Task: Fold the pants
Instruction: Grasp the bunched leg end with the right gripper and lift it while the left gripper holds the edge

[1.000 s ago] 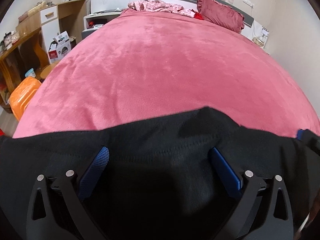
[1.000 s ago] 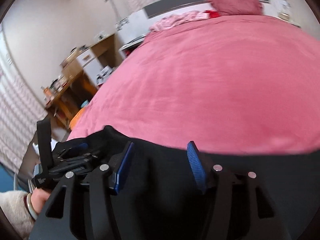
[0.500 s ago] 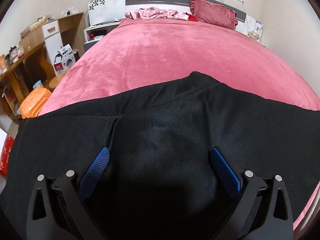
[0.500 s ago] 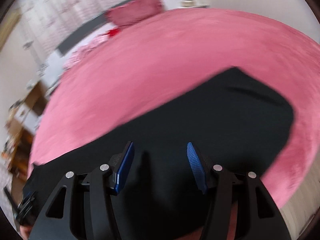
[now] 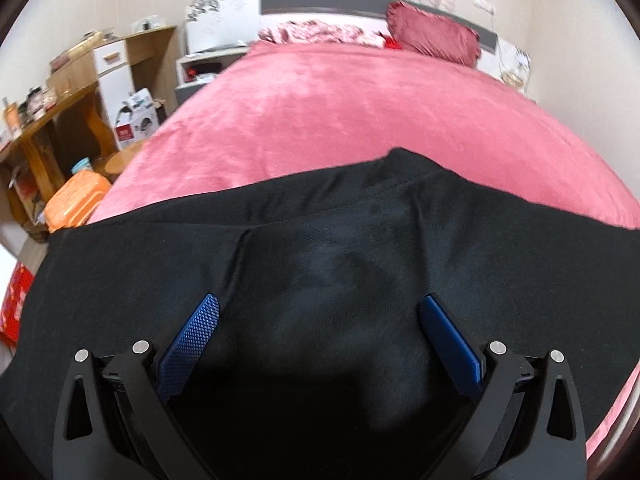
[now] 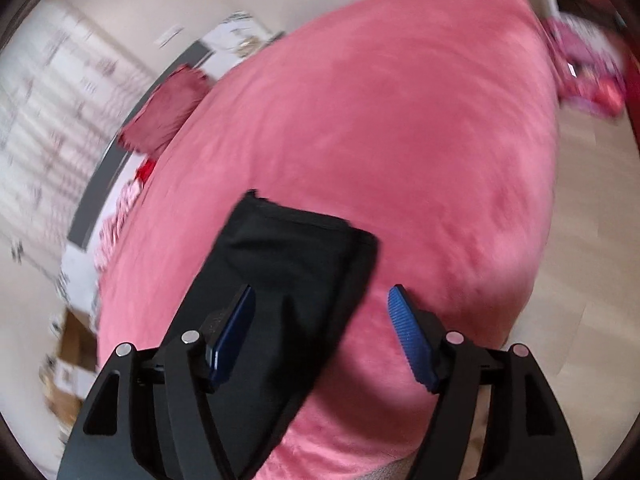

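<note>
Pants (image 5: 320, 280): black, spread flat across the near edge of the pink bed (image 5: 360, 120); in the left wrist view the cloth runs from the left border to the right border, so its long axis lies left to right along the bed's near side.

Pants end: in the right wrist view the pants (image 6: 288, 256) stop at a squared end with a stitched hem, pointing toward the far part of the bed; bare pink bed lies to the right of it.

Left gripper (image 5: 320, 320): jaws wide apart, nothing clamped; the blue pads hover over the broad middle of the cloth, and I cannot tell whether they touch it.

Right gripper (image 6: 322, 308): jaws opening; the right-hand edge of the cloth lies between them, with the left pad over black cloth and the right pad over pink bed; the pads do not press on it.

Nearer hand: the right gripper is at the free end; the left is over the middle.

Key relation: the hem end lies just ahead of and slightly left of the right jaws, so a grab of that end is likely the next need, carried along the long axis toward the left gripper.

Risk: the view is blurred, and black on black hides the layers, so pinching one layer only seems possible.

Background: red pillow (image 5: 434, 38) at the headboard, wooden desk (image 5: 60, 96) far left.
</note>
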